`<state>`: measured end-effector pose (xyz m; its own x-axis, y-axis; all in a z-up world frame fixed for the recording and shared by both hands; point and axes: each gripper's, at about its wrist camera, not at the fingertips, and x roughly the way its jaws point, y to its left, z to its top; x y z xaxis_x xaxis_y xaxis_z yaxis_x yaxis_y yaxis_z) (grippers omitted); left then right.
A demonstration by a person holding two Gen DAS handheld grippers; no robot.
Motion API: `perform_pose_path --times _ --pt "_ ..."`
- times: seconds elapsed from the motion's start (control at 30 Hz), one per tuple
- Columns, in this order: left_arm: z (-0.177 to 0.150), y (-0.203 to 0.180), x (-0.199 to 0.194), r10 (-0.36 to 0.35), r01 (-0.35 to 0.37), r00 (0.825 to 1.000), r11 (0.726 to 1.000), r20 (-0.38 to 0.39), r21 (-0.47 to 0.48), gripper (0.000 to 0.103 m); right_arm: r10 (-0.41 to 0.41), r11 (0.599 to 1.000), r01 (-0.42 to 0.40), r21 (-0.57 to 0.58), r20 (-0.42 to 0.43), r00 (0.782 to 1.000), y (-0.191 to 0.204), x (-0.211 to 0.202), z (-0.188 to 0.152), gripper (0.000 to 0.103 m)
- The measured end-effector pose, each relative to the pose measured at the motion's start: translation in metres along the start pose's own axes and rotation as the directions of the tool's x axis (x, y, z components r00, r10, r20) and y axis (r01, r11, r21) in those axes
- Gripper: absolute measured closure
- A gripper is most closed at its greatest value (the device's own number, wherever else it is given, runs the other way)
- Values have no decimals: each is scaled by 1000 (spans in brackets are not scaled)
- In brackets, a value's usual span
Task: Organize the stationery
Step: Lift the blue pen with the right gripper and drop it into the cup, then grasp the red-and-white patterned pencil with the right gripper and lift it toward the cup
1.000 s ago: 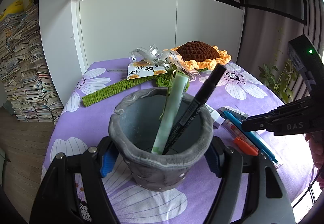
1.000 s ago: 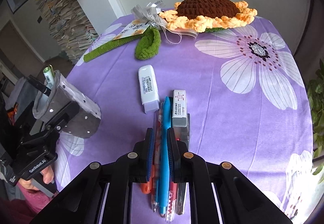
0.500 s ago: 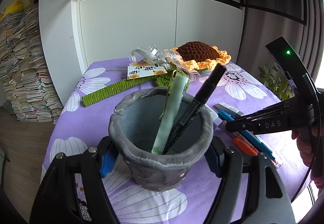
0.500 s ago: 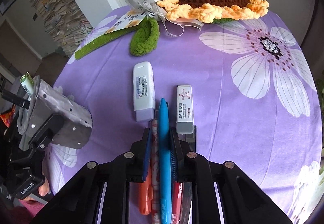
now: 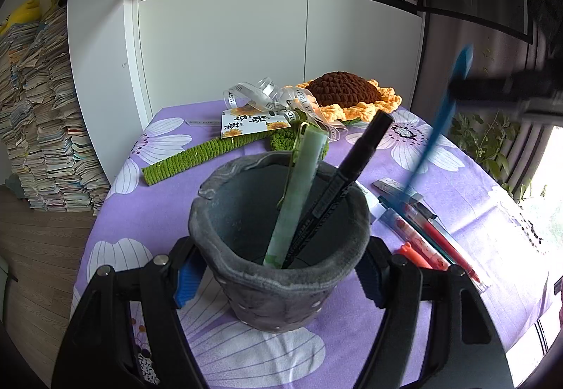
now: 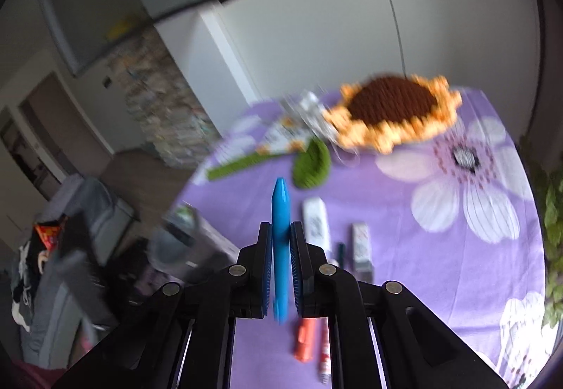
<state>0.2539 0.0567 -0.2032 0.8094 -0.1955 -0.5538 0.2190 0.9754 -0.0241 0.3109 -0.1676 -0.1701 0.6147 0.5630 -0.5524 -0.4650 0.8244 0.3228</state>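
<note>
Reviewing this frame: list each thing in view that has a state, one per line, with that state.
Left tool: shut on the grey pen holder.
Grey pen holder: upright, gripped at both sides.
Green pen: standing in the holder, leaning.
Black marker: standing in the holder, leaning.
Right tool: shut on the blue pen.
Blue pen: lifted off the table.
Orange pen: lying on the tablecloth.

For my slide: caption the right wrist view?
Right gripper clamps a blue plastic pen above the purple flowered tablecloth.

Motion blur smears the blue pen [image 5: 441, 121] and sunflower [image 6: 394, 111].
</note>
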Motion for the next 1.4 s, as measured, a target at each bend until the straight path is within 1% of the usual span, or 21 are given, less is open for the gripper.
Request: perform_pose_path --times 0.07,0.17,0.23,0.4,0.53,0.8,0.87,0.93,1.17,1.3,1.4 --pt "0 0 0 0 0 1000 1000 0 0 32 32 999 -30 -36 66 997 17 -13 10 92" --pt "0 0 0 0 0 1000 1000 0 0 32 80 994 -69 -82 134 988 39 -22 25 92" --pt "0 0 0 0 0 1000 1000 0 -1 32 80 992 -64 -106 161 984 49 -25 32 92" --pt "0 0 0 0 0 1000 1000 0 1 32 121 985 -99 -139 165 979 67 -26 41 92" --pt "0 0 0 0 0 1000 1000 0 1 32 145 980 -118 -158 173 974 72 -28 41 92" --pt "0 0 0 0 0 1000 1000 0 0 32 164 973 -137 -185 139 977 82 -13 37 92" --pt "0 0 0 0 0 1000 1000 0 0 32 155 971 -128 -202 121 981 85 -5 31 92" --pt "0 0 0 0 0 1000 1000 0 1 32 142 970 -122 -212 82 986 86 7 22 92" --pt "0 0 0 -1 1 1000 1000 -1 0 32 122 974 -119 -191 3 993 77 30 6 92" --pt "0 0 0 0 0 1000 1000 -2 0 32 124 972 -130 -198 -41 991 76 36 -1 92" --pt "0 0 1 -1 1 1000 1000 -2 -1 32 136 976 -143 -162 -50 989 67 33 -6 92"
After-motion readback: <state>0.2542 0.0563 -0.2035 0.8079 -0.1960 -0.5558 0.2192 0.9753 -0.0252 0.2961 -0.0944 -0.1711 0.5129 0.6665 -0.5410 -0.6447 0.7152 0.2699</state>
